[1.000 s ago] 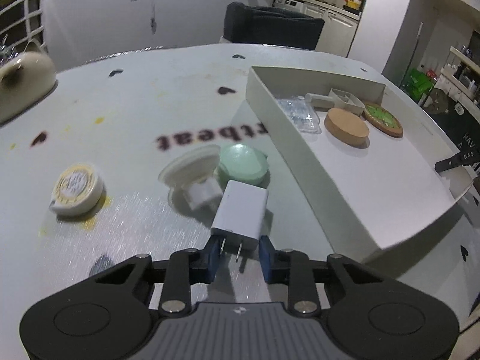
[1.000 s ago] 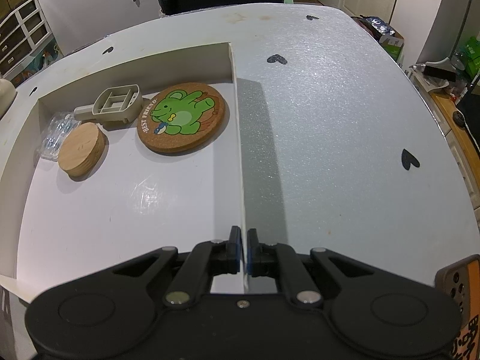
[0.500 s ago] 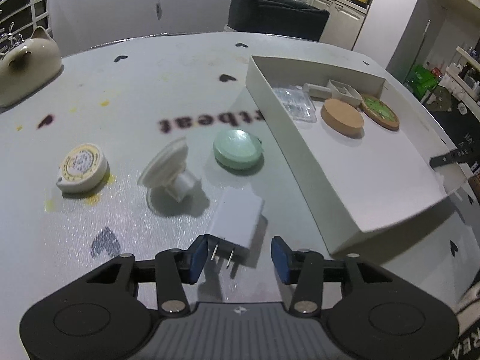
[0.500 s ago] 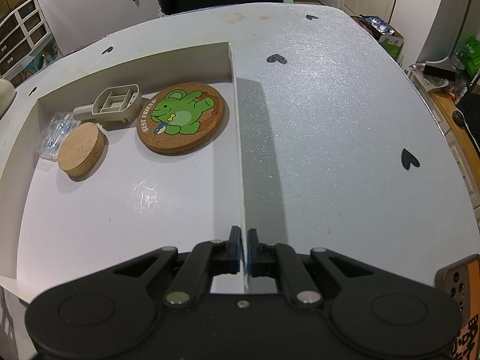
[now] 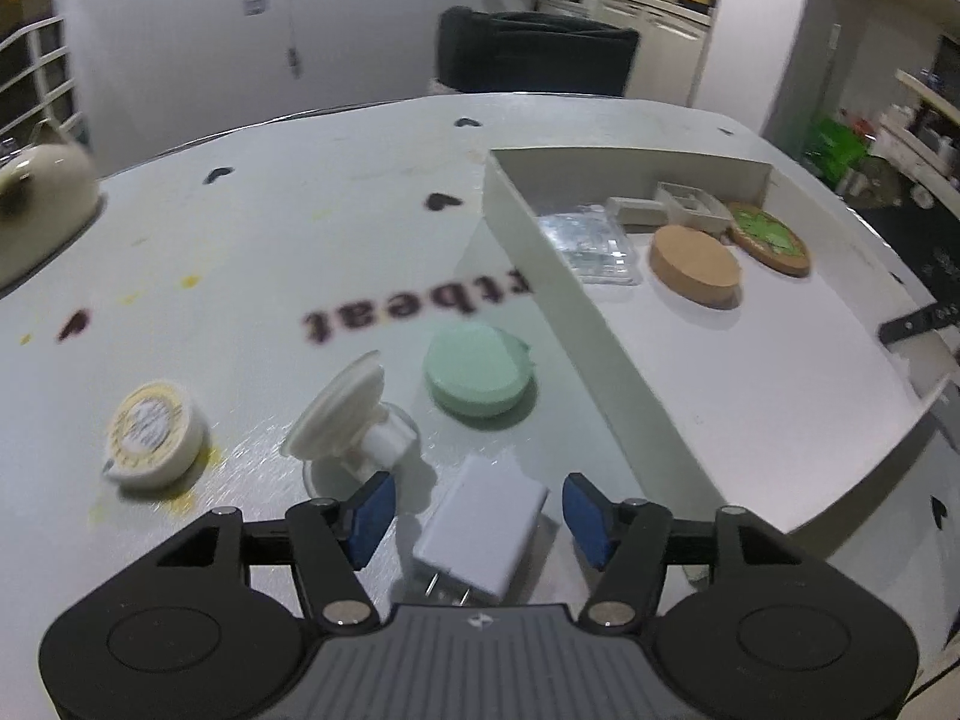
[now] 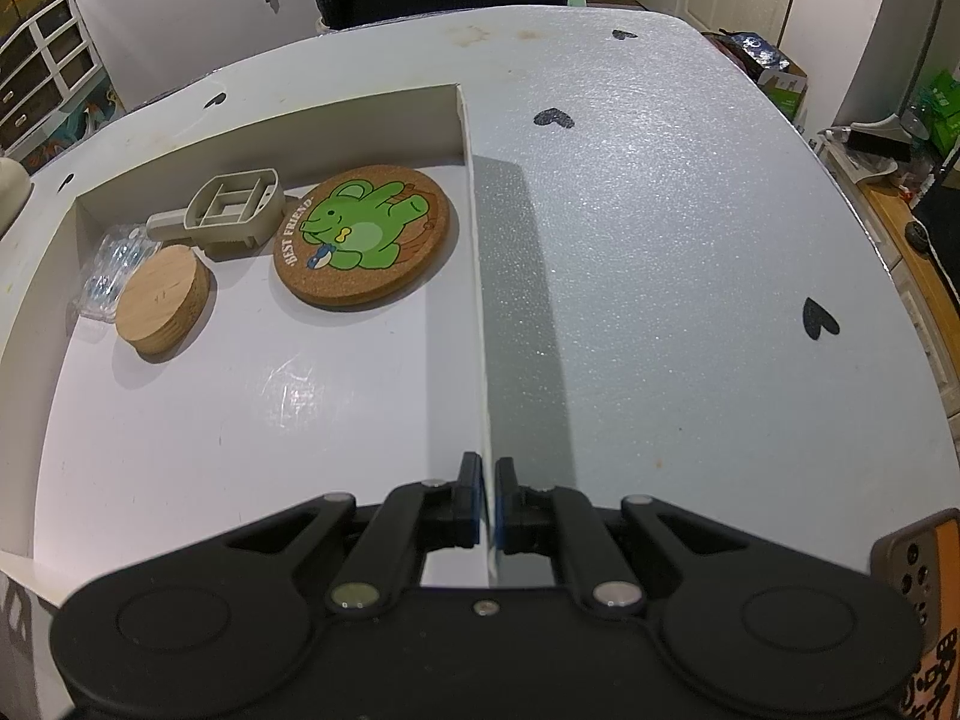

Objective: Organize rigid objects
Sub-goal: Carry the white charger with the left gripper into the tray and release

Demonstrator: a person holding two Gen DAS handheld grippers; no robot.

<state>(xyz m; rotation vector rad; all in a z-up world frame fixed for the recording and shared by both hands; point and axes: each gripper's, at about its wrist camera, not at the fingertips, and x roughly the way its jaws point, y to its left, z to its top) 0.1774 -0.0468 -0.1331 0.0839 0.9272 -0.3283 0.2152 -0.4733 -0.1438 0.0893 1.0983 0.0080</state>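
My left gripper (image 5: 474,510) is open wide, its jaws on either side of a white plug charger (image 5: 483,531) that lies on the table, not touching it. Beyond lie a white suction holder (image 5: 345,417), a green round case (image 5: 477,369) and a round tape measure (image 5: 150,432). The white box (image 5: 576,324) at right holds a wooden disc (image 6: 162,300), a frog coaster (image 6: 363,237), a clear packet (image 6: 111,270) and a beige plastic piece (image 6: 231,210). My right gripper (image 6: 487,501) is shut on the box's right wall (image 6: 480,312).
A cream teapot (image 5: 36,210) stands at the table's far left. A dark chair (image 5: 534,57) is behind the table. The table edge (image 6: 888,276) runs along the right, with clutter past it.
My left gripper has opened wide and moved forward over the charger, which now lies between the jaws. The right gripper has not moved.
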